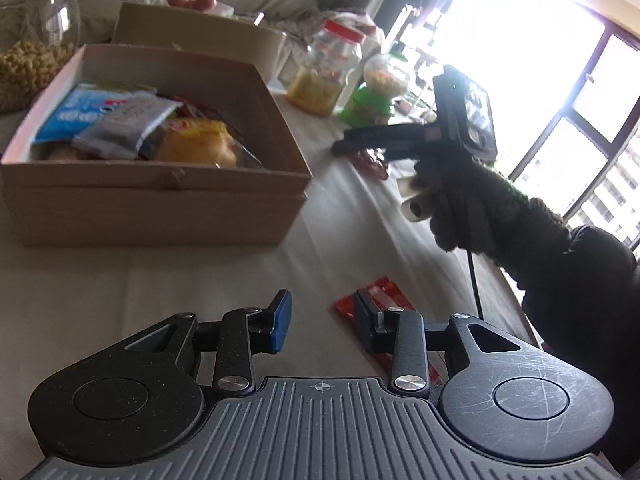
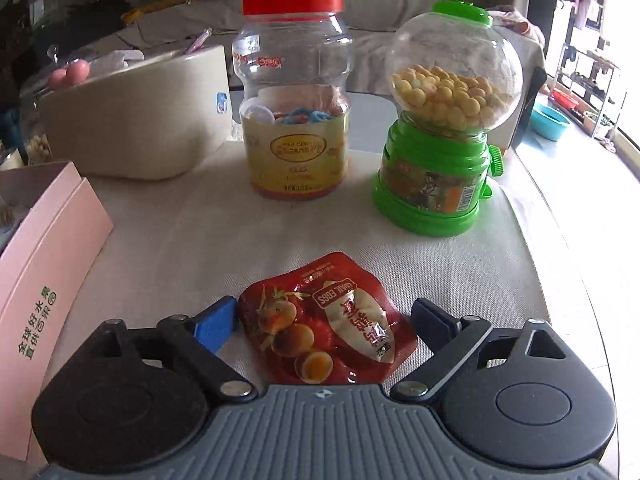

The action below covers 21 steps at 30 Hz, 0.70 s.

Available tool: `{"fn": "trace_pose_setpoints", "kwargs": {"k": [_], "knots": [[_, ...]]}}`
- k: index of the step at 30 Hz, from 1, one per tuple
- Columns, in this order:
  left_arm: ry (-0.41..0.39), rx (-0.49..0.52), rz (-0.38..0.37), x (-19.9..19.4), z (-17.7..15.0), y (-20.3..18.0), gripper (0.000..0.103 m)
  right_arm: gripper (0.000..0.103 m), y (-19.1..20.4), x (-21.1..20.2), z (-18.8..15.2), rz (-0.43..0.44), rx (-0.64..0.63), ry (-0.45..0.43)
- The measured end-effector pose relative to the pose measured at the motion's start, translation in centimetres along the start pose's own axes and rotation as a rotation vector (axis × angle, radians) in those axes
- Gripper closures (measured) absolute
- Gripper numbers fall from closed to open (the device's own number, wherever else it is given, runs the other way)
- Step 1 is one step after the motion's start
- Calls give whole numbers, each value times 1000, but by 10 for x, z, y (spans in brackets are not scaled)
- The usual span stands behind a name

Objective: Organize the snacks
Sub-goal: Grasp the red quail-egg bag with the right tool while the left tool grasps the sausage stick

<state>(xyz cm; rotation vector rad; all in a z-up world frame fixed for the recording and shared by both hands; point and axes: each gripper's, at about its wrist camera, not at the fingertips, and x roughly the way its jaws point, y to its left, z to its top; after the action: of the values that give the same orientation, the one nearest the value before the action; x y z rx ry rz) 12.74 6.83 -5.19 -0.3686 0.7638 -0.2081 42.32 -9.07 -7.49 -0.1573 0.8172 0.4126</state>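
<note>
Right tongs [image 2: 324, 320] agape, quail-egg pouch [image 2: 326, 320] between, untouched

Red quail-egg pouch [image 2: 326, 322], printed with brown and halved yellow eggs, between blue finger pads [image 2: 214, 326]. Beyond the fingertips: clear jar [image 2: 294, 96], red lid, yellow label; green dispenser [image 2: 436, 120], pale yellow balls inside. Left of the fingers: pink box [image 2: 48, 248], green lettering.

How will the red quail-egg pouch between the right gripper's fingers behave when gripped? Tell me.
The red pouch looks crinkled and glossy, so probably floppy and somewhat slippery. Its bulges suggest soft lumps inside that may shift. Lying flat on the tablecloth, it is unlikely to roll.
</note>
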Motion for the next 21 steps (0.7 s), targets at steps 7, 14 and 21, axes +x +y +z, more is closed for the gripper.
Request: {"fn": "trace_pose_setpoints", "kwargs": {"k": [7,14,21], "knots": [[60,25,-9,9,-13,-12,64,33,-5,-54,-49,77,-21,1],[71,27,-8,11,-23,-18,64,32,5,-144,-142,114,-57,-12],[73,24,-23,16,-24,-32,64,18,40,-195,-206,117,-112,-49]]}}
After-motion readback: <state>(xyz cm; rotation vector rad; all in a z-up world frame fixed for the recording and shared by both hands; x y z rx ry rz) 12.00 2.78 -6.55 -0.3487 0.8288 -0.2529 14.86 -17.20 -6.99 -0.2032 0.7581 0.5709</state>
